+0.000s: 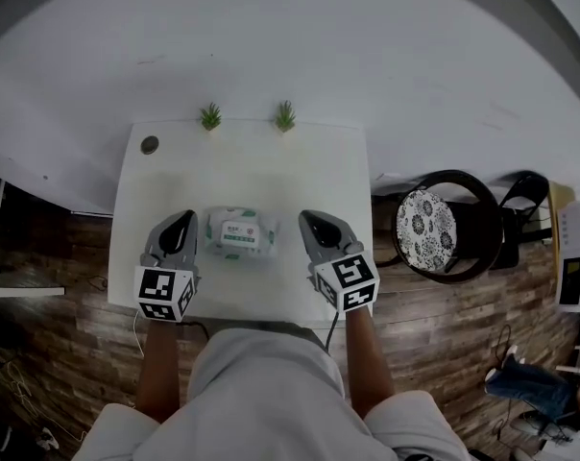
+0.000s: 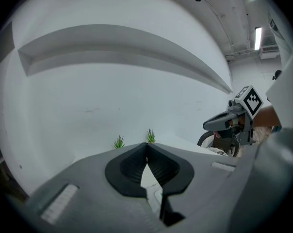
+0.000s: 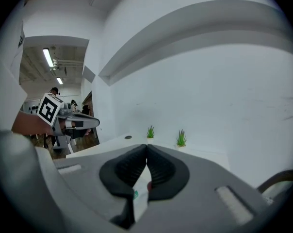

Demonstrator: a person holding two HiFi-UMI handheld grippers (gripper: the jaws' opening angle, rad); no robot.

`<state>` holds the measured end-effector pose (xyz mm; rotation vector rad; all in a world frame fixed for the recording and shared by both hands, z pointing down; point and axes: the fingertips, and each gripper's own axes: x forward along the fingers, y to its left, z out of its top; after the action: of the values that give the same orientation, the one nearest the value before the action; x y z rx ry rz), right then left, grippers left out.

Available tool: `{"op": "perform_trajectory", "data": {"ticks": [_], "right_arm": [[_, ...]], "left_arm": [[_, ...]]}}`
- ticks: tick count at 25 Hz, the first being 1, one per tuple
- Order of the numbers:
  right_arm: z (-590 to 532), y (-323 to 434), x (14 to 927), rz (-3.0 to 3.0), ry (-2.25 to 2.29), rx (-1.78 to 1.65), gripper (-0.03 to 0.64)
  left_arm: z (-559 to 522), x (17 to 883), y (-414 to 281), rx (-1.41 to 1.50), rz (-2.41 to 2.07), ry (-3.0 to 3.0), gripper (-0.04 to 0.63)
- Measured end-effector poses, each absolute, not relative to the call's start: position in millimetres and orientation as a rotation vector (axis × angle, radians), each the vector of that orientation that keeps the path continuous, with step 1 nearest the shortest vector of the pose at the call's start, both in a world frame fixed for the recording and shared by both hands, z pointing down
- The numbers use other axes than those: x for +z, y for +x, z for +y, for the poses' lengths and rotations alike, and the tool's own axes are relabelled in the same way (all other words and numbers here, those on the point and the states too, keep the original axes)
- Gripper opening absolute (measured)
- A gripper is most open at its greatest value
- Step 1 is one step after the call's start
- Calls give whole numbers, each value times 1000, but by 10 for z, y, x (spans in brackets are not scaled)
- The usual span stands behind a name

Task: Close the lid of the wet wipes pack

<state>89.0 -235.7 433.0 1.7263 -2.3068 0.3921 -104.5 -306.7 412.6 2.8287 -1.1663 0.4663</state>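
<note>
The wet wipes pack (image 1: 239, 232), white with green print and its lid lying flat, rests in the middle of the white table (image 1: 338, 161). My left gripper (image 1: 178, 225) hovers to the left of the pack, apart from it. My right gripper (image 1: 311, 222) hovers to the pack's right, also clear of it. Both are shut with nothing between the jaws. In the left gripper view the left gripper (image 2: 146, 149) has its tips touching; the right gripper (image 2: 219, 123) shows at the right edge. In the right gripper view the right gripper (image 3: 146, 148) is closed, with the left gripper (image 3: 90, 123) at the left.
Two small green plants (image 1: 210, 116) (image 1: 285, 115) stand at the table's far edge by the white wall. A small round dark disc (image 1: 150, 144) lies at the far left corner. A chair with a patterned cushion (image 1: 428, 227) stands to the right of the table.
</note>
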Motion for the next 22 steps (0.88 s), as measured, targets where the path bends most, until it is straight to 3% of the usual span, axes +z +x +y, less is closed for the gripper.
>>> {"op": "perform_trajectory", "data": {"ticks": [22], "right_arm": [[-1785,1434,3802,-2245,2047,232,5]], "left_arm": [[-2657,3489,-1191,291,-1322,2924,8]]}}
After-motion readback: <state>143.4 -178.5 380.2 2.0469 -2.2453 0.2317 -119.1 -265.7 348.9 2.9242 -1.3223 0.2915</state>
